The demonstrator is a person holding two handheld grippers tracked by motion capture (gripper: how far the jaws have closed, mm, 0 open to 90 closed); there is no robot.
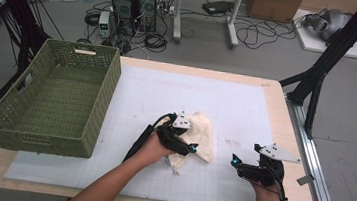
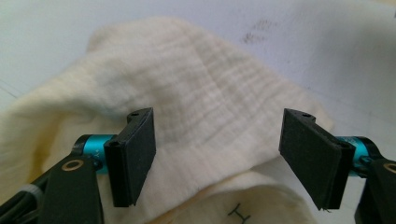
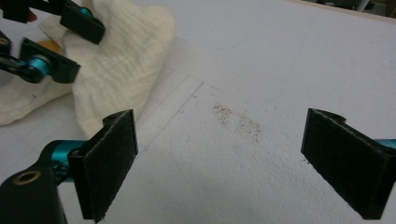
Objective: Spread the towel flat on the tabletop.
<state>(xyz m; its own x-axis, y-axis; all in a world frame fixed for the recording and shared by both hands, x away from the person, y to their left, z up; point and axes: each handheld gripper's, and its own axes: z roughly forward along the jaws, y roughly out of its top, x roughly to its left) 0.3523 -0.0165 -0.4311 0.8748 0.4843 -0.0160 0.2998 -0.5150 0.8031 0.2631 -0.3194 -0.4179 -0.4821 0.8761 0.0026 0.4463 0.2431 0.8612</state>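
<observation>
Cream cloth [image 1: 198,135], crumpled, lying on the white gridded mat [image 1: 246,107] that covers the wooden tabletop [image 1: 290,142], near the middle of the mat and towards the person's side. Left hand-held gripper [image 1: 192,147] poised at the near edge of the cloth; in the left gripper view its jaws stand wide apart with the folded cloth [image 2: 196,93] showing between them, the pads not pressing on it. Right hand-held gripper [image 1: 233,160] well to the right of the cloth, over bare mat; in the right gripper view its jaws are spread wide with nothing between them, above a faint dark smudge [image 3: 238,119] on the mat, and the cloth [image 3: 121,51] and the left hand-held gripper [image 3: 74,44] appear farther off at upper left. Green woven basket [image 1: 56,97] standing on the left part of the tabletop, well apart from the cloth
</observation>
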